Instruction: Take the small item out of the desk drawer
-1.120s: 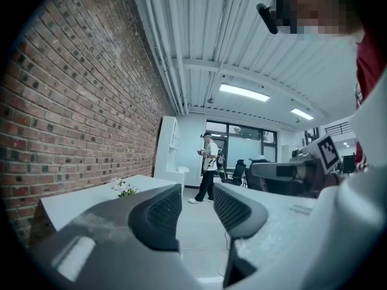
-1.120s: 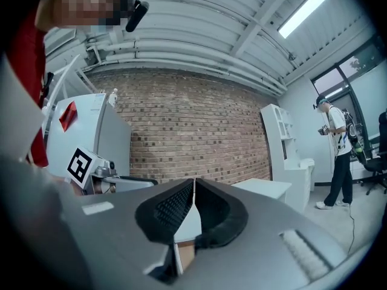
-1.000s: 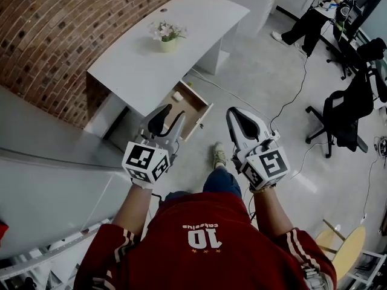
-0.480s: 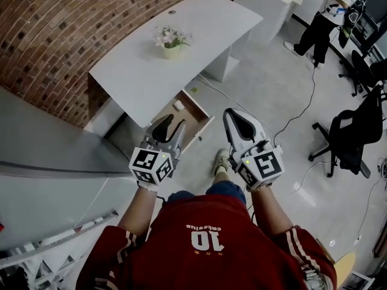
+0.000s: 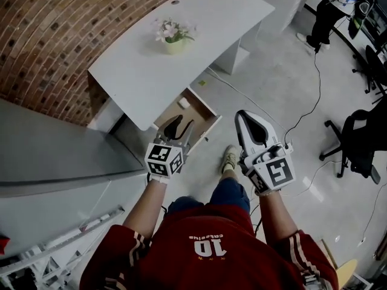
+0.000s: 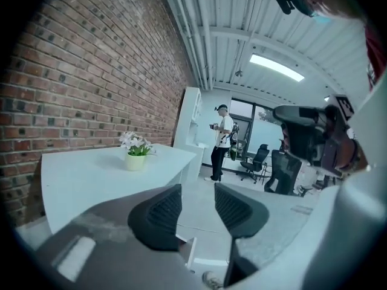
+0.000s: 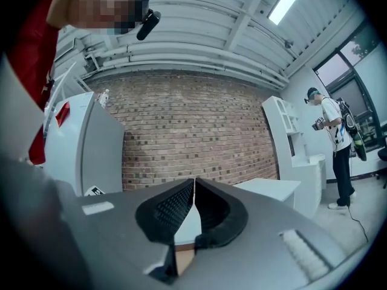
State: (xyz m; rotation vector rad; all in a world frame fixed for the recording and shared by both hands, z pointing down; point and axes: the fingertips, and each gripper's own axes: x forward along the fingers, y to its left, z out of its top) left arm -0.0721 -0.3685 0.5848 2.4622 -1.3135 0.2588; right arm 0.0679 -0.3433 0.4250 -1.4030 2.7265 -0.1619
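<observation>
Left gripper [image 6: 198, 205] opening wider, empty; right gripper [image 7: 193, 192] closed.

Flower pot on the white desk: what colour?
Pale yellow-green flower pot; clearest in left gripper view.

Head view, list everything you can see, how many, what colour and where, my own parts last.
desk: one, white, against the brick wall
brick wall: one, red-brown, upper left
potted flowers: one, pale blooms, on the desk
drawer: one, wood-lined, pulled open under the desk
small item: one, white, inside the drawer
office chair: one plainly seen, black, right edge
cable: one, black, across the floor
other person: one, dark trousers, top right
shoe: one, pale, on the floor
left claw: one, grey, before the drawer, open, jaws just been opening, nothing between them
right claw: one, grey, right of the drawer, shut, empty
</observation>
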